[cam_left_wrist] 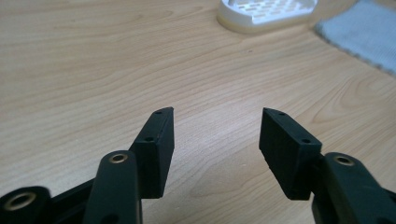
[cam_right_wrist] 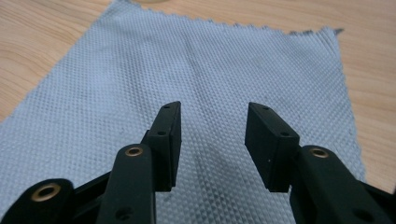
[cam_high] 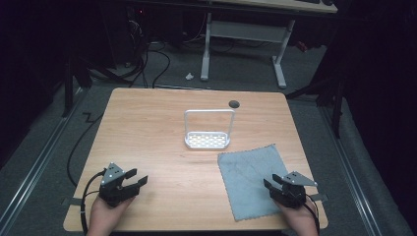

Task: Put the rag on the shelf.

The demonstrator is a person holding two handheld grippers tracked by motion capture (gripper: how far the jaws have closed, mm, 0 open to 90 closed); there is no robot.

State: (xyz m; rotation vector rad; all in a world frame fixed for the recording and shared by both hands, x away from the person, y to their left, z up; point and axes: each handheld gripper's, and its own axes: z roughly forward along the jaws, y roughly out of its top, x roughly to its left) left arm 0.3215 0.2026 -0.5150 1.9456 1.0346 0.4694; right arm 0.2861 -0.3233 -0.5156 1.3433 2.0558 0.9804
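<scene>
A wooden table point(cam_high: 147, 128) carried a white slotted rack point(cam_high: 208, 139) with a tall wire handle, standing near the middle and a little toward the far edge. A grey cloth point(cam_high: 248, 179) lay flat toward the near right corner, its far left corner just beside the rack's base. A small dark round cap point(cam_high: 234, 103) sat near the far edge.

The left gripper point(cam_high: 139, 178) rested near the near left corner, held by a hand point(cam_high: 105, 216), its 2 jaws spread apart with nothing between them over bare wood. The right gripper point(cam_high: 270, 183) sat at the cloth's right edge near the near right corner, held by the other hand point(cam_high: 300, 219); its 2 jaws were likewise released, gaping above the cloth point(cam_right_wrist: 205, 79) and grasping nothing.
</scene>
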